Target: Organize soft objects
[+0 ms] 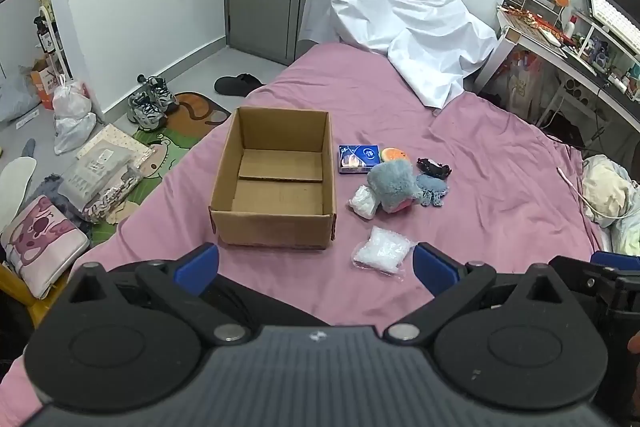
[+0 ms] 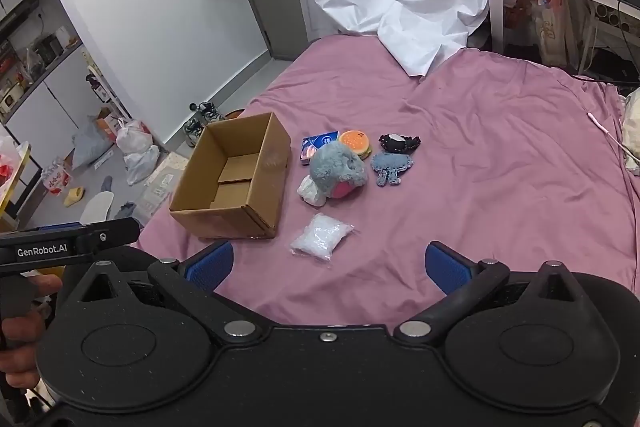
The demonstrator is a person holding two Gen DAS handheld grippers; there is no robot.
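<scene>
Both claws, the left claw [image 1: 316, 265] and the right claw [image 2: 328, 267], hang spread wide and empty above the pink bed [image 2: 500, 155]. The clear crinkly bag [image 2: 322, 235], just ahead of the right claw, looks slippery and could slide from a pinch. Beyond it lies the fluffy blue plush [image 2: 338, 169]; ahead-left sits the open cardboard box [image 2: 234, 179], light enough to shift if bumped.

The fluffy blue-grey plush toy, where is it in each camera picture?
Left wrist view: the plush toy sits right of centre, just right of the cardboard box.
Right wrist view: the plush toy sits near the middle, again right of the box.
Shared landmark: the open cardboard box on the pink bedsheet.
</scene>
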